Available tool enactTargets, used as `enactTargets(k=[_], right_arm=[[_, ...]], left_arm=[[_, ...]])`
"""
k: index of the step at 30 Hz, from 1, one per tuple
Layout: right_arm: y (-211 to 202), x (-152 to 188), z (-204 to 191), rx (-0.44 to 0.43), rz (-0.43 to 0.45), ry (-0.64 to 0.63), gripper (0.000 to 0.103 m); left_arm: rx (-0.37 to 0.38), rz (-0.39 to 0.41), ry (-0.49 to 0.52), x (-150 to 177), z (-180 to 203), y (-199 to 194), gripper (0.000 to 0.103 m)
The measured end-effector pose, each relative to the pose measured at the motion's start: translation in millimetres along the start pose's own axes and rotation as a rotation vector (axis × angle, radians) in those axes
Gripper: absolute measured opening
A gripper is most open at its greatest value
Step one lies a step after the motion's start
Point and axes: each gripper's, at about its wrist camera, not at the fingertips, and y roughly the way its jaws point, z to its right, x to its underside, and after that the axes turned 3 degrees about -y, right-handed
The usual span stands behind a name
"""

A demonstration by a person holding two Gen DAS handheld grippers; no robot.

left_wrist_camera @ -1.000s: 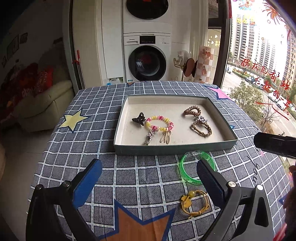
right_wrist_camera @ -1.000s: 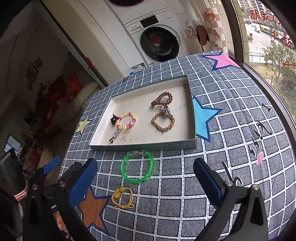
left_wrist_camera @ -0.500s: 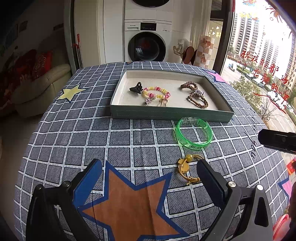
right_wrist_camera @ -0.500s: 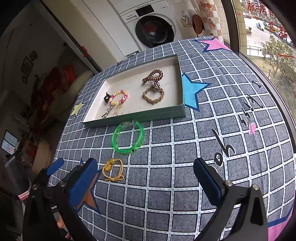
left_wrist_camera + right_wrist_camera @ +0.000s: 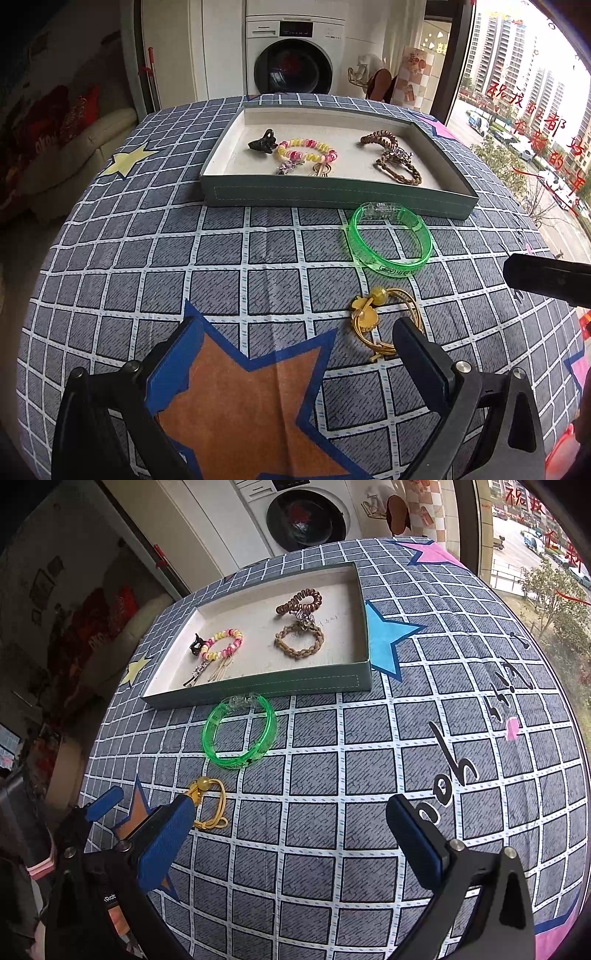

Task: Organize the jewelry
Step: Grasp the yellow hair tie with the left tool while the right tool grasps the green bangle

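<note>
**A:** Start with the left wrist view. What have I got?

**B:** Your left gripper [image 5: 295, 343] is spread wide and holds nothing. The yellow cord bracelet [image 5: 384, 319] lies on the checked tablecloth [image 5: 110, 258], just beside the right fingertip [image 5: 408, 338], not between the jaws. The green bangle [image 5: 389, 243] sits beyond it, just in front of the tray [image 5: 332, 192]; I can't tell if it touches. The beaded bracelet [image 5: 308, 149] and brown chain bracelet [image 5: 399, 170] are already in the tray.

**A:** So I'd shift rightward to centre the cord, come down low, and close on the bead end so the thin loop doesn't slip out. Right wrist view?

**B:** Your right gripper [image 5: 291, 823] is also fully apart and empty, hovering over bare cloth. The yellow cord lies beside its left finger [image 5: 170, 823]; the bangle [image 5: 240, 734] is farther ahead.

**A:** Then I'd keep the right one clear, so the two don't collide.
</note>
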Motion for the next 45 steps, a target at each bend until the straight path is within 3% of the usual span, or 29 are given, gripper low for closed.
enactTargets(k=[19, 20, 25, 34, 39, 42, 44, 45], right_arm=[[48.0, -36.8, -16.1, 0.105, -0.058, -0.020, 0.103], [50.9, -38.1, -16.6, 0.120, -0.061, -0.022, 0.103], [63.2, -43.2, -22.2, 0.155, -0.080, -0.045, 0.100], [78.4, -50.5, -36.6, 0.217, -0.086, -0.111, 0.084], [84.6, -47.9, -48.3, 0.285, -0.087, -0.191, 0.079], [81.5, -45.8, -52.7, 0.277, -0.079, -0.211, 0.067], [79.1, -45.8, -54.5, 0.272, -0.075, -0.216, 0.045], [77.6, -45.6, -54.2, 0.266, -0.076, -0.219, 0.040]], left_arm=[[-0.034, -0.028, 0.045, 3.2, 9.8, 21.5, 0.103], [-0.029, -0.033, 0.052, 3.2, 10.8, 22.5, 0.099], [-0.020, -0.031, 0.070, 2.3, 15.3, 23.6, 0.098], [0.031, -0.027, 0.118, 0.7, 26.0, 20.9, 0.073], [0.035, -0.022, 0.121, 2.1, 26.5, 20.3, 0.072], [0.034, -0.021, 0.122, 2.3, 27.0, 20.2, 0.072], [0.033, -0.022, 0.120, 2.5, 27.1, 20.2, 0.072], [0.033, -0.021, 0.120, 2.7, 27.2, 20.2, 0.072]])
